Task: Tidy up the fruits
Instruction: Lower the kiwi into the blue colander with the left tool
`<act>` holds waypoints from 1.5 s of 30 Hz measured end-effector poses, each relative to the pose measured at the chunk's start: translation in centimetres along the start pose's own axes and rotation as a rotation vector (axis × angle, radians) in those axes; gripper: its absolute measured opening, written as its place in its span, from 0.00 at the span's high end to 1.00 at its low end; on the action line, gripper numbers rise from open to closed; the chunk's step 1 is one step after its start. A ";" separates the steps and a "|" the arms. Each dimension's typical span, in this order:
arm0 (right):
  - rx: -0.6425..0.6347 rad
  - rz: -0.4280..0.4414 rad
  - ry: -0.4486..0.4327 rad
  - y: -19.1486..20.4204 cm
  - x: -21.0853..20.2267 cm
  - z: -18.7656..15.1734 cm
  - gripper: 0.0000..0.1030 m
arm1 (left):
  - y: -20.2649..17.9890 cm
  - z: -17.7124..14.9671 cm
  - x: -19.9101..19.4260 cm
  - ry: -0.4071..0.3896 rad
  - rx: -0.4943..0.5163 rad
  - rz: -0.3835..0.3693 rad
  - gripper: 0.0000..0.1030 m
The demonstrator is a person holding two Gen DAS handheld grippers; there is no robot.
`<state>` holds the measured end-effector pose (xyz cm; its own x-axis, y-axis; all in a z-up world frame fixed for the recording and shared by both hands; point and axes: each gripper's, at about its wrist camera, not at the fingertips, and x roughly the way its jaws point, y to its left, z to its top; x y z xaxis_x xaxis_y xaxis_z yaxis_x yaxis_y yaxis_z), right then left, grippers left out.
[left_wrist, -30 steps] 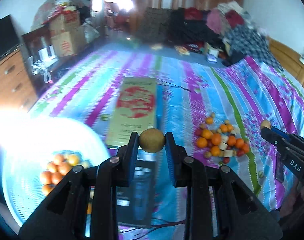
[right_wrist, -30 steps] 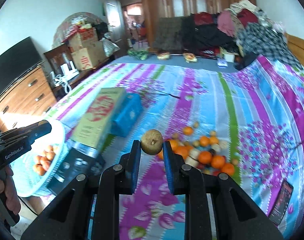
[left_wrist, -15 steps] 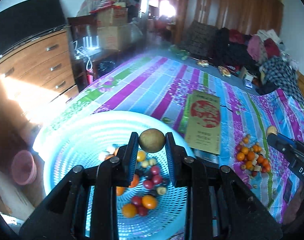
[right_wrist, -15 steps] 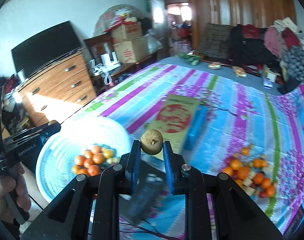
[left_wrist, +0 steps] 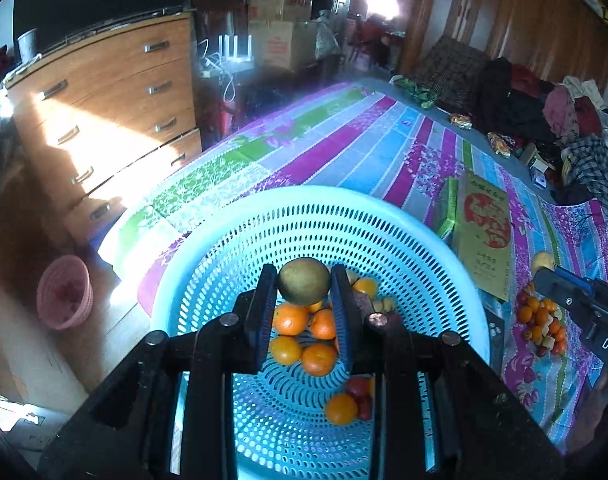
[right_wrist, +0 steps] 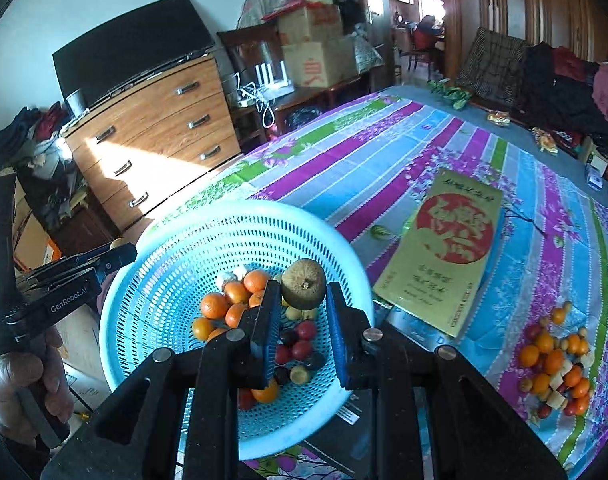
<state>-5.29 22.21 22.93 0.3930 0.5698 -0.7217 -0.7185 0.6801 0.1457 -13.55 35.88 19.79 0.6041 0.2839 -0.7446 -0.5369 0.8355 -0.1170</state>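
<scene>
My left gripper (left_wrist: pixel 303 282) is shut on a green-brown round fruit (left_wrist: pixel 304 280) and holds it over the light blue perforated basket (left_wrist: pixel 232 248). My right gripper (right_wrist: pixel 303 288) is shut on a second brownish-green fruit (right_wrist: pixel 304 285), above the same basket (right_wrist: pixel 160 264). The basket holds several oranges (left_wrist: pixel 290 318) and small red fruits (right_wrist: pixel 305 330). A pile of loose oranges, red fruits and pale pieces (right_wrist: pixel 555 364) lies on the striped bedspread to the right. The left gripper shows at the basket's left edge in the right wrist view (right_wrist: pixel 116 248).
A yellow and red flat box (right_wrist: pixel 447 248) lies on the bed beside the basket. A wooden dresser (left_wrist: pixel 104 120) with a black TV stands left of the bed. A pink basket (left_wrist: pixel 66 298) sits on the floor. Clothes are piled at the far end.
Both grippers swung left from the loose fruit pile to above the blue basket, each still holding its fruit. The basket now fills the lower middle of both views.
</scene>
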 end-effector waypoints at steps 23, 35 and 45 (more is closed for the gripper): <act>0.004 0.027 0.083 0.5 3.9 -0.5 0.75 | 2.3 -0.5 2.4 0.078 0.005 -0.016 0.73; 0.002 0.032 0.095 0.6 4.3 -0.9 0.75 | 2.4 -0.5 2.8 0.089 0.010 -0.014 0.73; -0.001 0.034 0.101 0.8 4.6 -1.0 0.75 | 2.4 -0.6 3.0 0.094 0.009 -0.012 0.73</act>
<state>-4.63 24.92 19.02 0.3086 0.5431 -0.7809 -0.7312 0.6605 0.1704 -13.42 38.41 16.89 0.5524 0.2287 -0.8016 -0.5245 0.8427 -0.1210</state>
